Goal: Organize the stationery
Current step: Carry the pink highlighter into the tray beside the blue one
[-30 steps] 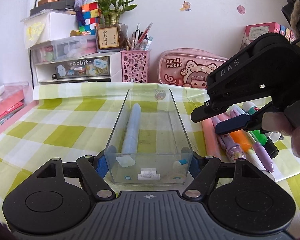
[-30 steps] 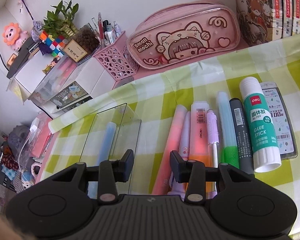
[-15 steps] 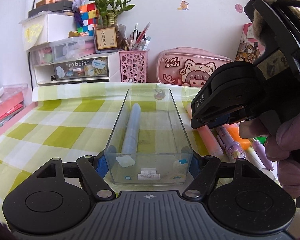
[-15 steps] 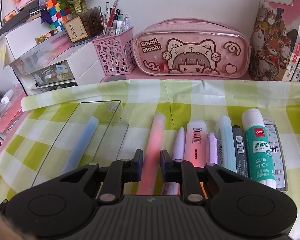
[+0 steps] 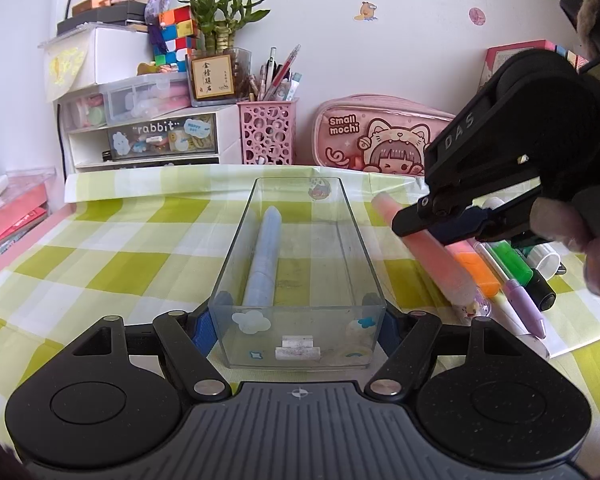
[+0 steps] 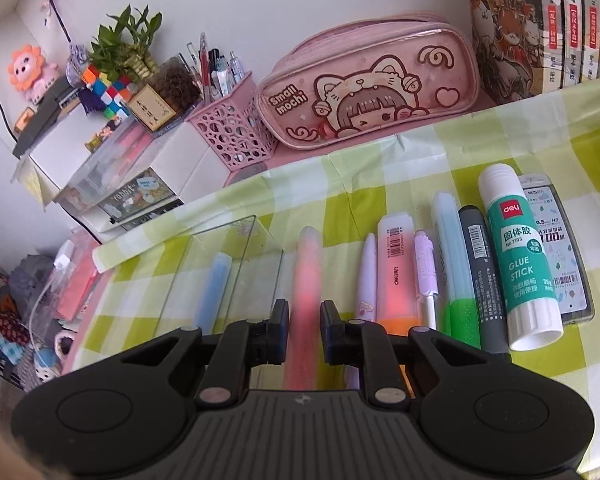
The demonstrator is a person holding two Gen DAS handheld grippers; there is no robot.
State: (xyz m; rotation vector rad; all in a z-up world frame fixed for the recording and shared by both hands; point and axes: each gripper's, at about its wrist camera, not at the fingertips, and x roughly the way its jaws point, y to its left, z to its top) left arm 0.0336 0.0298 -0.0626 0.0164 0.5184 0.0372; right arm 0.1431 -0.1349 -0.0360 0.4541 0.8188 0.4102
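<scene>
Hidden ends and cropped edges

The pink pen's (image 6: 306,304) near end disappears behind the right gripper (image 6: 304,332); the books (image 6: 548,20) are cut by the top and right edges; the lead refill case's (image 6: 560,240) small print is unreadable.

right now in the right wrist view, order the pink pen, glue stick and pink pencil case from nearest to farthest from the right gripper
1. pink pen, between the right gripper fingers.
2. glue stick, off to the right on the cloth.
3. pink pencil case, at the back by the wall.
</scene>
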